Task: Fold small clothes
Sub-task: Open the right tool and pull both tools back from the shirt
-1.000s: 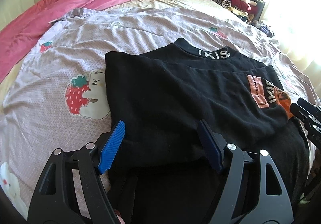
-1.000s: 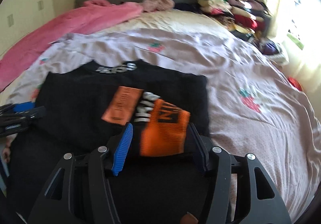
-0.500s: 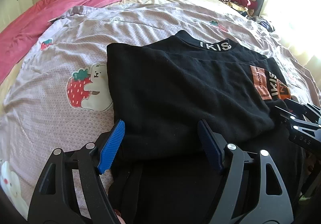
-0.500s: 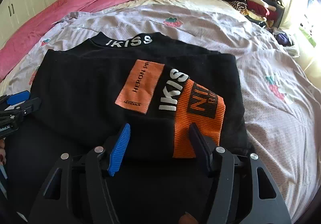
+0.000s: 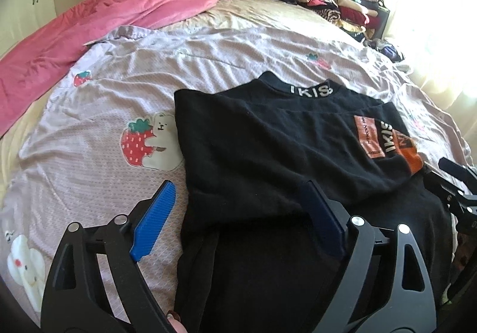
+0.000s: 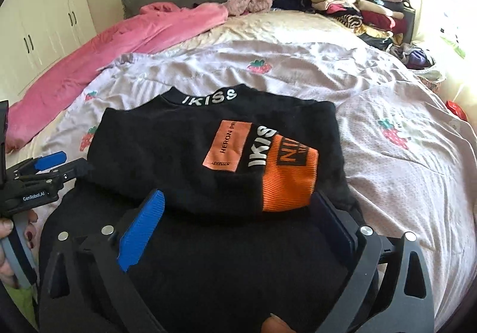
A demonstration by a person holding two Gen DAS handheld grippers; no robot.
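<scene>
My left claw (image 5: 235, 219) and right claw (image 6: 238, 231) both tilt down over the near fold, jaws just spread wide, holding nothing. The black knit top with orange patches (image 6: 184, 154) lies folded on the lilac strawberry-print bedspread (image 5: 89, 169) (its lower half runs out of sight beneath my claws).

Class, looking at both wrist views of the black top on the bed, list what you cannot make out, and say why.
- Black top, near hem: both views, hidden behind the gripper frames.
- Orange patch wording: left wrist view, too small and slanted.
- Folded clothes stack: both views, single garments too small.
- Window side: both views, washed out by glare.
</scene>
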